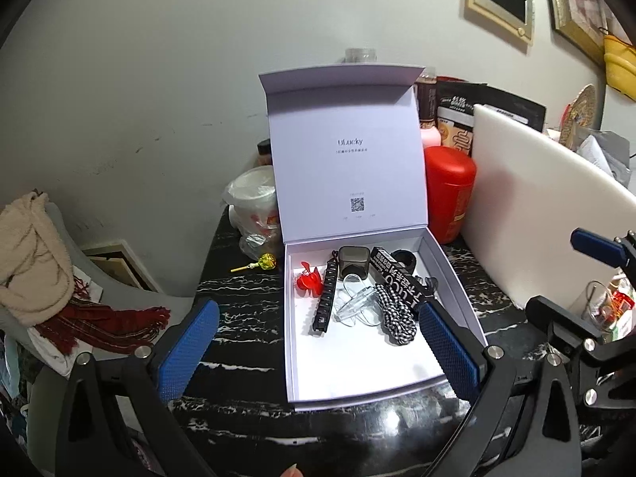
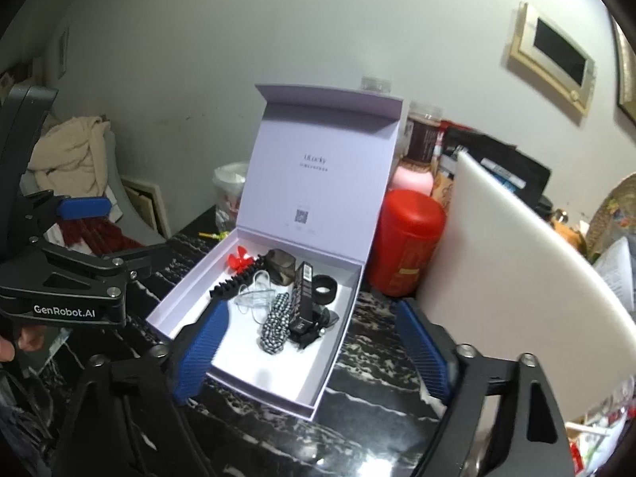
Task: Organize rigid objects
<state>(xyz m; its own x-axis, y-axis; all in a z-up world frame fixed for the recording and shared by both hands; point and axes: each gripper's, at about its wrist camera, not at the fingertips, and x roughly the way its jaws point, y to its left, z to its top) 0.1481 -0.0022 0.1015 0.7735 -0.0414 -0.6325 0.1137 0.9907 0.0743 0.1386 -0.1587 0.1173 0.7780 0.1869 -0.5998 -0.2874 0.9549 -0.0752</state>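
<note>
White box (image 1: 457, 274) sits open on the dark desk (image 1: 238, 381), lid propped upright for access; the small items lie clustered toward its back. Left gripper (image 1: 318, 346) and right gripper (image 2: 314, 353) hover before it, jaws spread, holding nothing, likely between picks.

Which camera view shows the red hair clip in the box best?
The left wrist view: the red hair clip lies unobstructed near the white box's far left corner. The right wrist view shows it smaller and more oblique.
</note>
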